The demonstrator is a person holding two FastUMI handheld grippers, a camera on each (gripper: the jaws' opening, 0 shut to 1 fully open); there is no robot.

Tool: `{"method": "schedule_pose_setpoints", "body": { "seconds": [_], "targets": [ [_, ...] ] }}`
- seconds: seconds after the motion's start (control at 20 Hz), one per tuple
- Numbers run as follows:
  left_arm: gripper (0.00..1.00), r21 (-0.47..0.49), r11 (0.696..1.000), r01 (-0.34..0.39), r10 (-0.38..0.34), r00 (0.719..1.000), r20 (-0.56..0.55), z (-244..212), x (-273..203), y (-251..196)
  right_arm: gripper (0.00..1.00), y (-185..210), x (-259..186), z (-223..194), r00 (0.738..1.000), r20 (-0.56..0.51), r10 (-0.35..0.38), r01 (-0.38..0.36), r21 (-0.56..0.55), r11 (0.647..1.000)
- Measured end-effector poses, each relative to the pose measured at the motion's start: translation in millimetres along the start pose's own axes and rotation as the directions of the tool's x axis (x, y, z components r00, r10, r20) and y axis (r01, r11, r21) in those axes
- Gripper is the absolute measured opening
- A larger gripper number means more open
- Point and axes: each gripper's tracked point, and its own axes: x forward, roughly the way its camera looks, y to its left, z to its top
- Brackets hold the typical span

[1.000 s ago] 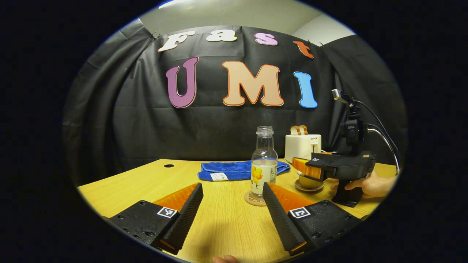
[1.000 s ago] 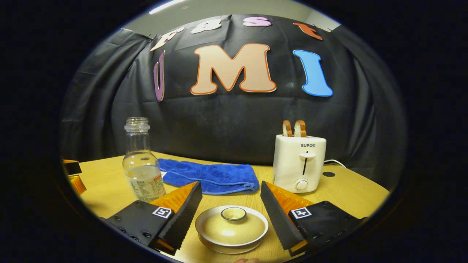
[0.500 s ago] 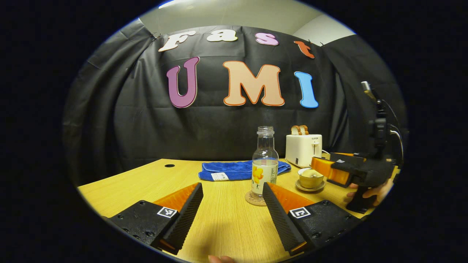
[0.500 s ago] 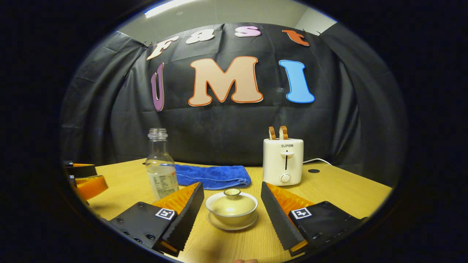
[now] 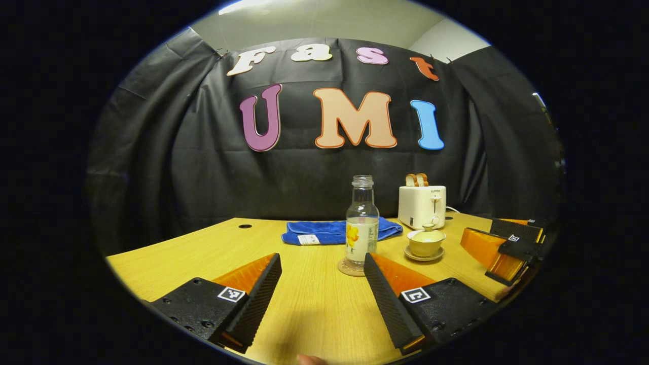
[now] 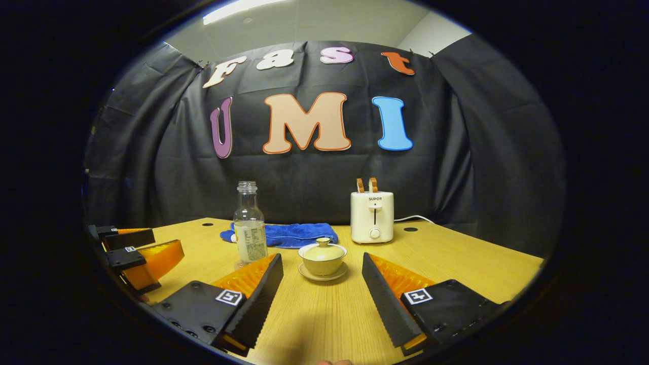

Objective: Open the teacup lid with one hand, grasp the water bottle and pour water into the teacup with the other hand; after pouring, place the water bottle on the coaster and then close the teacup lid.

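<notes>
Right gripper view is showing us both tongs [image 6: 319,294] gaping empty, lidded teacup [image 6: 322,256] ahead between them; careless reaching risks toppling the water bottle [image 6: 249,228].

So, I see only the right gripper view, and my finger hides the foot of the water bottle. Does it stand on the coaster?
Observer: Yes. In the left gripper view the water bottle stands upright on the round coaster.
Operator: Is the left gripper holding it?
Observer: No. The left gripper is open and short of the bottle, with nothing between its fingers.
</notes>
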Motion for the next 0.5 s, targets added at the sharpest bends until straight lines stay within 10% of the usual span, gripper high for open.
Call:
{"method": "schedule_pose_setpoints", "body": {
  "seconds": [0.5],
  "targets": [
    [0.94,-0.003,0.999,0.043,-0.043,0.999,0.002,4.2,-20.1,-31.0,0.98,-6.7,-25.9,0.4,1.0,-0.004,-0.024,0.024,-0.002,1.0]
  ]
}}
